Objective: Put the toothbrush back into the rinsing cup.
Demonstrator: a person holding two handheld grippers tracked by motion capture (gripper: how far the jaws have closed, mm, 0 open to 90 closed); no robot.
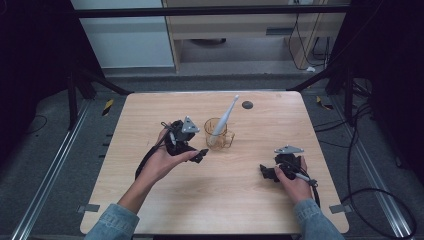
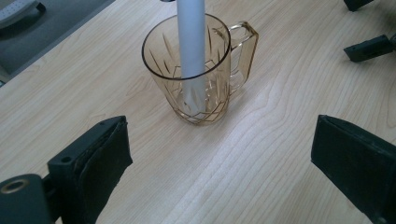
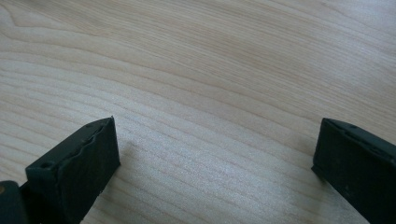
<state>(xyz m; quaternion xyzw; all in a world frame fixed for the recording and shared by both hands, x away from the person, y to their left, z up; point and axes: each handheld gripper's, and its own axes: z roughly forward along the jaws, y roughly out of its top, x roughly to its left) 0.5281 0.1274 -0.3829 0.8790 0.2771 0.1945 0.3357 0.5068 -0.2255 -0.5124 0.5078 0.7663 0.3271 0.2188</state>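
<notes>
An amber cut-glass mug (image 1: 219,134) (image 2: 219,93) stands near the middle of the wooden table (image 1: 220,200), its handle to the right. A white electric toothbrush (image 1: 225,117) (image 2: 190,42) stands in it and leans toward the far right. My left gripper (image 1: 199,145) (image 2: 222,140) is held just left of the mug, open, aimed at it with nothing between its fingers. My right gripper (image 1: 267,170) (image 3: 217,144) sits low over bare wood at the front right, open and empty. In the left gripper view the right gripper's jaws (image 2: 369,46) show at the top right.
A small dark round disc (image 1: 247,104) lies on the table behind the mug. Metal frame rails (image 1: 55,165) run along both sides of the table. Cables (image 1: 370,195) lie on the floor at the right, and a cabinet (image 1: 240,30) stands at the back.
</notes>
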